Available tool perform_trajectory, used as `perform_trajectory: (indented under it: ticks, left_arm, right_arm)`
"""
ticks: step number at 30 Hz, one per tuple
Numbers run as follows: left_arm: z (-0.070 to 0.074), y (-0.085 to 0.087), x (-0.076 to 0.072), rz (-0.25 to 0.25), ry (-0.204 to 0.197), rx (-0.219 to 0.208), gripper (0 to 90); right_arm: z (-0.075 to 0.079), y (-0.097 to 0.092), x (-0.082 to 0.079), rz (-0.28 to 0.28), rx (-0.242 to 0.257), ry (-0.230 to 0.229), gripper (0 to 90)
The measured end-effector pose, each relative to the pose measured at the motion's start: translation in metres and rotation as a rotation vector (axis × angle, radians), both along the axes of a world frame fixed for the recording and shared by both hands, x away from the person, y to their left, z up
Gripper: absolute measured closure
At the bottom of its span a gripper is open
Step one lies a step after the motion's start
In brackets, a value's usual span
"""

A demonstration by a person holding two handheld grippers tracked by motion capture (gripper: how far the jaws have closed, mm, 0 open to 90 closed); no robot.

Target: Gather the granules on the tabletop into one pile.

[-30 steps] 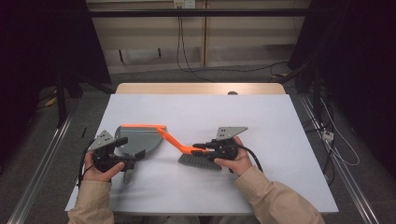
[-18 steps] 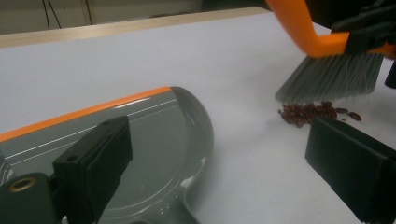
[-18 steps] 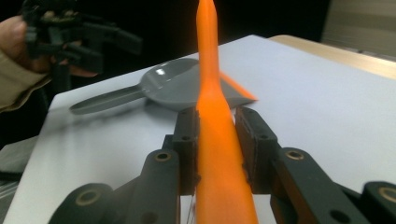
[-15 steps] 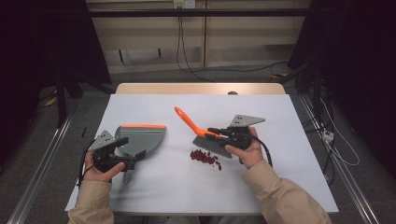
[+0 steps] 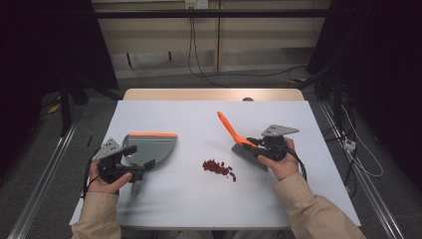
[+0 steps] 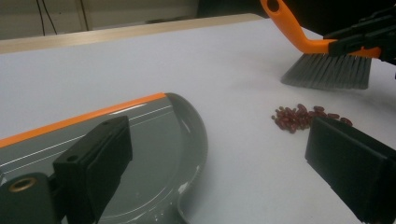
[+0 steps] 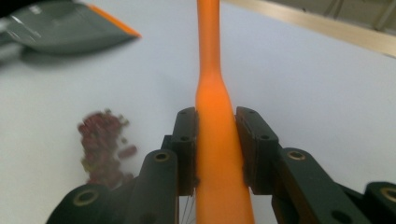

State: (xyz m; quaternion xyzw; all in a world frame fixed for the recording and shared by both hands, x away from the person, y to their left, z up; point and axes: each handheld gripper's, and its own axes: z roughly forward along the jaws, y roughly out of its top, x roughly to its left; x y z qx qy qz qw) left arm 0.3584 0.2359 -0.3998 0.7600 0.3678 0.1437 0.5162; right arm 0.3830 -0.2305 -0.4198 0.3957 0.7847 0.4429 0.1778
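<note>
The orange-handled hand brush with grey bristles hangs right of a small heap of red beans on the white counter, pinched at its handle by the right gripper. The left gripper, jaws spread, hovers over the grey plastic dustpan with orange lip.

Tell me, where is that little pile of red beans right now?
In the high view the red beans lie on the white table, between the grey dustpan on the left and the brush on the right.
</note>
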Motion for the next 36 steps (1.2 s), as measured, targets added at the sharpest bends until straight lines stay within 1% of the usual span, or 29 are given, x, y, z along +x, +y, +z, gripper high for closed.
perform_trajectory:
  ticks: [1,3,5,6,7,9,10,12,13,14,16,17,18,20,22,24,25,26,27,28,30,31,33,34,35,36]
  left_arm:
    - [0.0,0.0,0.0,0.0,0.0,-0.006,7.4]
    - [0.0,-0.001,0.0,-0.002,0.002,-0.008,7.4]
    - [0.001,-0.001,0.0,-0.006,0.001,-0.01,7.3]
    - [0.001,-0.001,0.0,-0.006,0.0,-0.011,7.4]
    - [0.001,-0.001,0.001,-0.008,-0.001,-0.011,7.4]
    - [0.002,-0.001,0.001,-0.008,-0.002,-0.008,7.3]
    - [0.002,-0.001,0.001,-0.008,-0.003,-0.007,7.4]
    - [0.002,-0.001,0.0,-0.01,-0.006,0.001,7.4]
    - [0.003,-0.002,-0.001,-0.01,-0.007,-0.003,7.4]
    - [0.003,-0.002,-0.001,-0.011,-0.007,-0.002,7.4]
    - [0.003,-0.002,-0.002,-0.011,-0.009,-0.001,7.4]
    - [0.003,-0.002,-0.002,-0.01,-0.01,0.0,7.4]
    - [0.003,-0.003,-0.002,-0.008,-0.011,0.002,7.4]
    - [0.004,-0.003,-0.002,-0.008,-0.01,0.008,7.4]
    - [0.004,-0.004,-0.002,-0.009,-0.011,0.011,7.4]
    - [0.004,-0.006,-0.003,-0.013,-0.012,0.016,7.4]
    - [0.004,-0.007,-0.004,-0.013,-0.013,0.016,7.3]
    - [0.004,-0.007,-0.004,-0.017,-0.014,0.018,7.4]
    - [0.004,-0.008,-0.004,-0.018,-0.013,0.019,7.4]
    - [0.004,-0.008,-0.005,-0.017,-0.014,0.02,7.4]
    - [0.004,-0.008,-0.005,-0.017,-0.013,0.021,7.4]
    - [0.004,-0.008,-0.005,-0.017,-0.014,0.023,7.3]
    - [0.004,-0.008,-0.005,-0.016,-0.013,0.021,7.3]
    - [0.004,-0.008,-0.005,-0.017,-0.013,0.022,7.3]
    - [0.004,-0.008,-0.005,-0.017,-0.013,0.021,7.3]
    - [0.004,-0.007,-0.005,-0.017,-0.013,0.021,7.4]
  right_arm:
    - [0.002,0.001,-0.001,-0.009,-0.027,0.018,68.3]
    - [0.007,0.002,-0.001,-0.021,-0.045,0.067,66.1]
    - [0.013,0.005,0.001,-0.022,-0.098,0.113,65.3]
    - [0.016,0.007,0.001,-0.036,-0.124,0.125,63.6]
    - [0.018,0.009,0.003,-0.042,-0.155,0.145,64.0]
    - [0.02,0.013,0.007,-0.033,-0.214,0.197,65.2]
    - [0.02,0.016,0.009,-0.026,-0.249,0.221,69.0]
    - [0.02,0.02,0.009,-0.037,-0.264,0.242,70.2]
    - [0.021,0.022,0.009,-0.042,-0.275,0.246,70.3]
    - [0.021,0.022,0.008,-0.055,-0.272,0.236,70.5]
    - [0.018,0.022,0.004,-0.081,-0.228,0.227,70.6]
    - [0.017,0.021,0.001,-0.094,-0.217,0.221,70.6]
    - [0.017,0.021,-0.002,-0.108,-0.195,0.215,70.6]
    - [0.014,0.022,-0.009,-0.121,-0.135,0.208,70.7]
    - [0.013,0.029,-0.015,-0.137,-0.133,0.179,70.7]
    - [0.011,0.036,-0.02,-0.145,-0.11,0.167,70.7]
    - [0.011,0.04,-0.022,-0.142,-0.12,0.164,70.7]
    - [0.011,0.043,-0.023,-0.146,-0.113,0.154,70.7]
    - [0.011,0.046,-0.024,-0.142,-0.097,0.161,70.7]
    - [0.01,0.048,-0.024,-0.151,-0.086,0.164,70.7]
    - [0.009,0.054,-0.024,-0.169,-0.097,0.147,70.7]
    - [0.008,0.056,-0.024,-0.173,-0.086,0.139,70.7]
    - [0.006,0.063,-0.023,-0.189,-0.081,0.126,70.7]
    - [0.005,0.066,-0.022,-0.19,-0.058,0.127,70.7]
    - [0.005,0.07,-0.022,-0.189,-0.05,0.124,70.7]
    - [0.004,0.075,-0.022,-0.194,-0.057,0.113,70.7]
